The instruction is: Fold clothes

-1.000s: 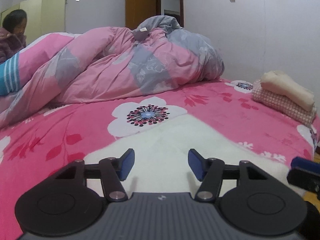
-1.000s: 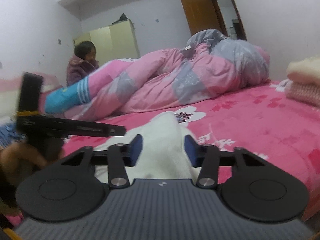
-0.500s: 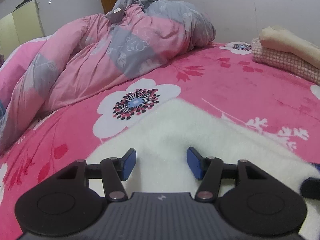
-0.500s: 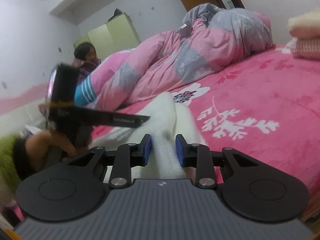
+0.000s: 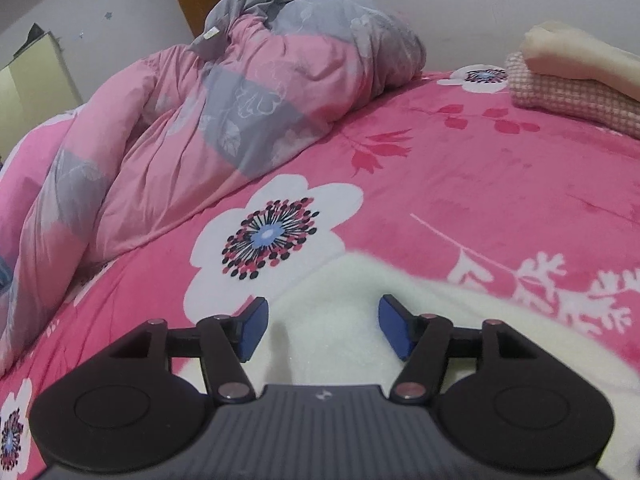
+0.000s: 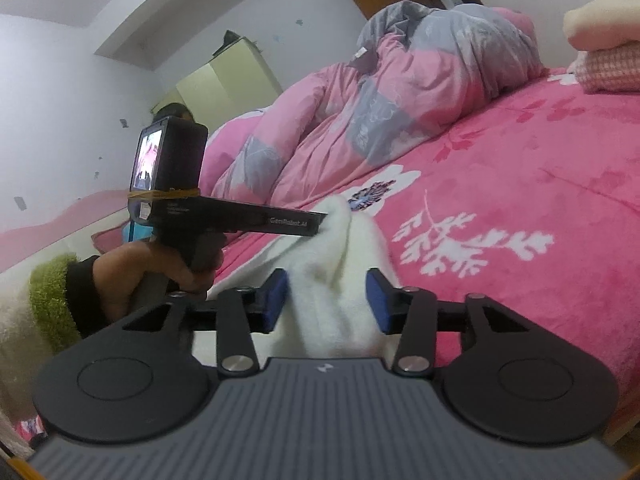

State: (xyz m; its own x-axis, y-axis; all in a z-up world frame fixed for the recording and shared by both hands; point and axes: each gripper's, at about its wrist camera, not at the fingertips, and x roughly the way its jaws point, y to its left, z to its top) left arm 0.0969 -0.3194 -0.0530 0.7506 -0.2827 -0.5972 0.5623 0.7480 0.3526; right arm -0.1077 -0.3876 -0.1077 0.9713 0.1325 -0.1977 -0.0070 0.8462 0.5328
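While both claws open, white fleece garment (image 5: 336,344) lies on near part of pink floral bedspread (image 5: 500,200). Left gripper (image 5: 322,326): jaws fairly wide, garment beneath, pads clear of it. Right gripper (image 6: 326,300): jaws parting around raised garment fold, pads not pressing. Crumpled duvet (image 5: 240,100) far left; folded stack (image 5: 572,80) far right.

Garment (image 5: 340,328) on bed (image 5: 500,184), quilt (image 5: 240,92) behind.
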